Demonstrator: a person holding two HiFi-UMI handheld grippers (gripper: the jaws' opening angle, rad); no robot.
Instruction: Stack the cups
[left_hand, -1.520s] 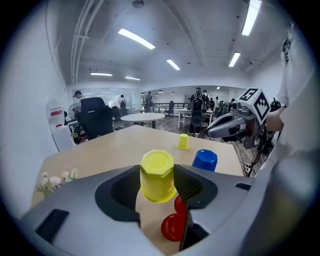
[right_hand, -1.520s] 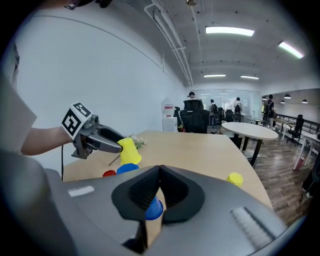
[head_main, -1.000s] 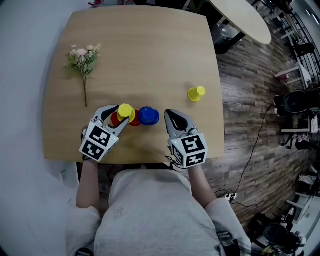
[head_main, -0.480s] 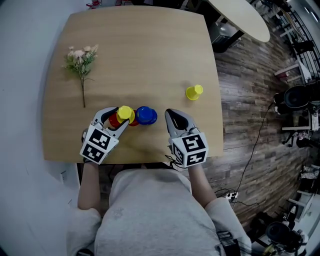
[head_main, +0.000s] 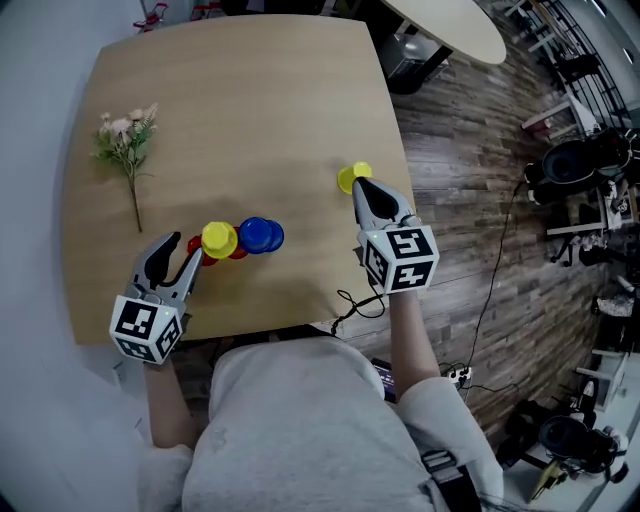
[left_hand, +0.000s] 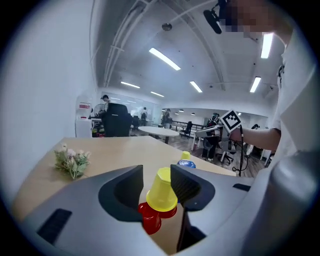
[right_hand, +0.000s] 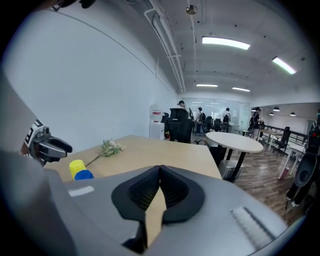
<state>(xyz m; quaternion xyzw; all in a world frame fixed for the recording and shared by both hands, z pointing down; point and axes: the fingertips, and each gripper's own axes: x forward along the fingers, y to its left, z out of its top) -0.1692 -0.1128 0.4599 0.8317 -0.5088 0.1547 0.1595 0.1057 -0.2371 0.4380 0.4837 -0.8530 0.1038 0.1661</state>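
Observation:
An upturned yellow cup (head_main: 219, 240) sits on red cups (head_main: 237, 251), with a blue cup (head_main: 261, 235) touching their right side. My left gripper (head_main: 183, 250) stands open just short of that stack. Its jaws have just been closing a little, and nothing is between them. In the left gripper view the yellow cup (left_hand: 161, 190) and the red cups (left_hand: 150, 220) show ahead through the gap. A second yellow cup (head_main: 350, 178) stands near the table's right edge. My right gripper (head_main: 364, 189) is shut and empty, its tip right beside that cup, which is hidden in the right gripper view.
A sprig of dried flowers (head_main: 124, 142) lies at the table's far left. The wooden table (head_main: 250, 110) ends close to the right of the lone cup, with plank floor beyond. A cable (head_main: 360, 305) hangs off the near edge.
My left gripper has let go of the yellow cup and drawn back towards me, leaving it on the red cups. My right gripper has swung forward and right to the lone yellow cup.

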